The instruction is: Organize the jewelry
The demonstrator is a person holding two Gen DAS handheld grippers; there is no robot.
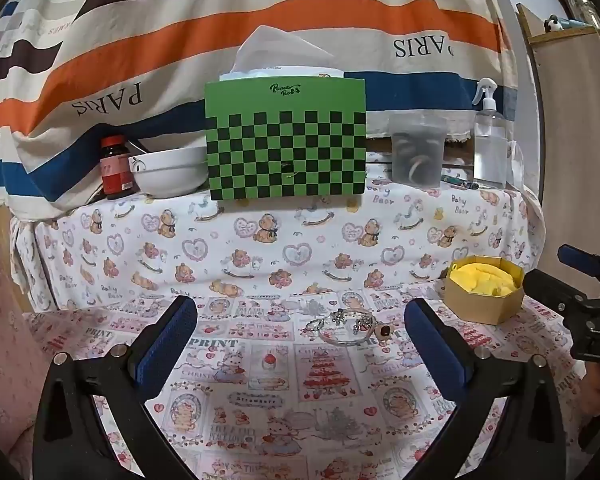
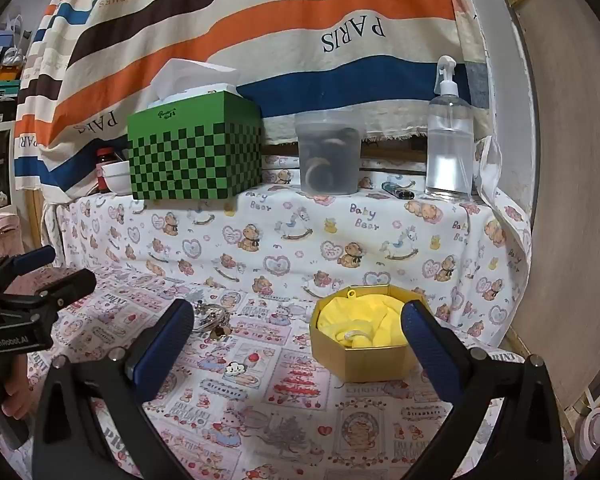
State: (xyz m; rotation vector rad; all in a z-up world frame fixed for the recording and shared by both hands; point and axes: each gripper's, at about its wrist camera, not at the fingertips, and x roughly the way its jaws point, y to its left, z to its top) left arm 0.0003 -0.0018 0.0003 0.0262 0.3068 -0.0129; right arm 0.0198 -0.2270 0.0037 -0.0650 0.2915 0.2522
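A small heap of silver jewelry, with a bangle and a dark-stoned ring, lies on the patterned cloth just ahead of my left gripper. That gripper stands open and holds nothing. In the right wrist view the jewelry sits beside the left finger of my right gripper, which is open and empty too. A gold octagonal box lined with yellow cloth stands between the right gripper's fingers, a little ahead. In the left wrist view the box is at the right, with the right gripper beside it.
A raised shelf at the back carries a green checkered tissue box, a white bowl, a red-capped bottle, a clear tub and a spray bottle. A small cloud sticker lies on the cloth. A wooden panel stands to the right.
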